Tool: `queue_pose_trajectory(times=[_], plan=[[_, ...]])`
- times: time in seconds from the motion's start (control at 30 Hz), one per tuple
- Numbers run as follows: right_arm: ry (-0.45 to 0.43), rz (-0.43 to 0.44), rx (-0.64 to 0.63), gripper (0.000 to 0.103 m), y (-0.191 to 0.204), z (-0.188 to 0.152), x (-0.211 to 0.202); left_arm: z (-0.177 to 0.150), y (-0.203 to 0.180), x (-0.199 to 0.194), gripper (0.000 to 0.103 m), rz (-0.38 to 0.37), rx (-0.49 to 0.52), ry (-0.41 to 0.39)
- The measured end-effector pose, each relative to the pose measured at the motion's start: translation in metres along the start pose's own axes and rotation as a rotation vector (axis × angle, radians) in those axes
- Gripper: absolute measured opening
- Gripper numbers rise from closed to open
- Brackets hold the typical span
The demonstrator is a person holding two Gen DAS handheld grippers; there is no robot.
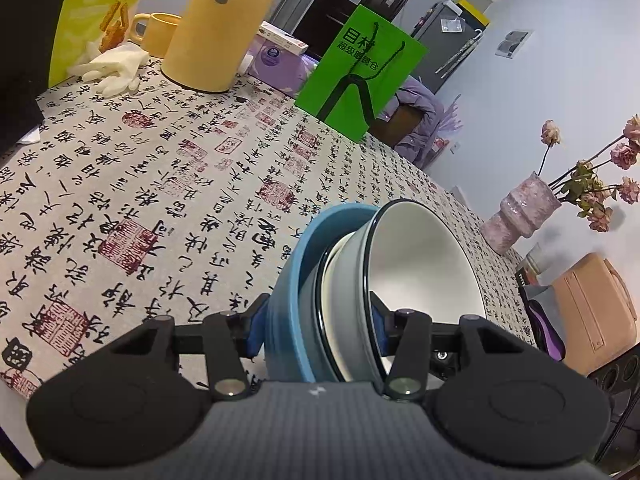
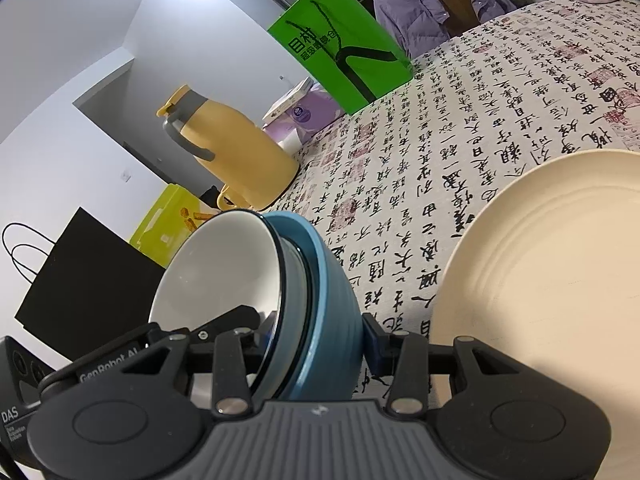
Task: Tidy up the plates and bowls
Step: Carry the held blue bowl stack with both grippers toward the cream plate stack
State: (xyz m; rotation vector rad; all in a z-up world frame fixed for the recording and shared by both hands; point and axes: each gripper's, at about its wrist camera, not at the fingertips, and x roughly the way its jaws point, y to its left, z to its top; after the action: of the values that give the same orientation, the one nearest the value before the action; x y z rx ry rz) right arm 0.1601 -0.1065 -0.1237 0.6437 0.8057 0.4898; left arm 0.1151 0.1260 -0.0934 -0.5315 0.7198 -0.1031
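Closest in the left wrist view, the left claw (image 1: 318,336) is clenched on a nested stack of bowls: one blue pad presses the outer wall of the blue bowl (image 1: 286,300), the other finger sits inside the white bowl (image 1: 424,264), whose rim is dark. A further pale bowl appears sandwiched between the two. The stack is tilted, its mouth turned to the right in this view, and lifted clear of the table (image 1: 160,200), which wears a cloth printed with black calligraphy and red seals.

From the right wrist view, the right claw (image 2: 316,344) grips the same stack from the opposite side, one finger inside the white bowl and the blue pad against the blue bowl's outside. Just to the right lies a cream plate (image 2: 540,264) flat on the table, near the stack but apart from it.

Farther back stand a yellow thermos jug (image 1: 212,28), a yellow mug (image 1: 158,32), white gloves (image 1: 116,66), a purple box (image 1: 276,64) and a green paper bag (image 1: 360,72). At the far right edge, a pink vase (image 1: 520,212) holds dried roses.
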Motion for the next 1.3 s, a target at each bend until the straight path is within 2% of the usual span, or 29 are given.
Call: queue_pose_trajectory(times=[1.3], plan=[[-0.061, -0.014, 0.052, 0.041, -0.043, 0.009, -0.042, -0.017, -0.052, 0.021, 0.049, -0.031, 0.069, 0.030]])
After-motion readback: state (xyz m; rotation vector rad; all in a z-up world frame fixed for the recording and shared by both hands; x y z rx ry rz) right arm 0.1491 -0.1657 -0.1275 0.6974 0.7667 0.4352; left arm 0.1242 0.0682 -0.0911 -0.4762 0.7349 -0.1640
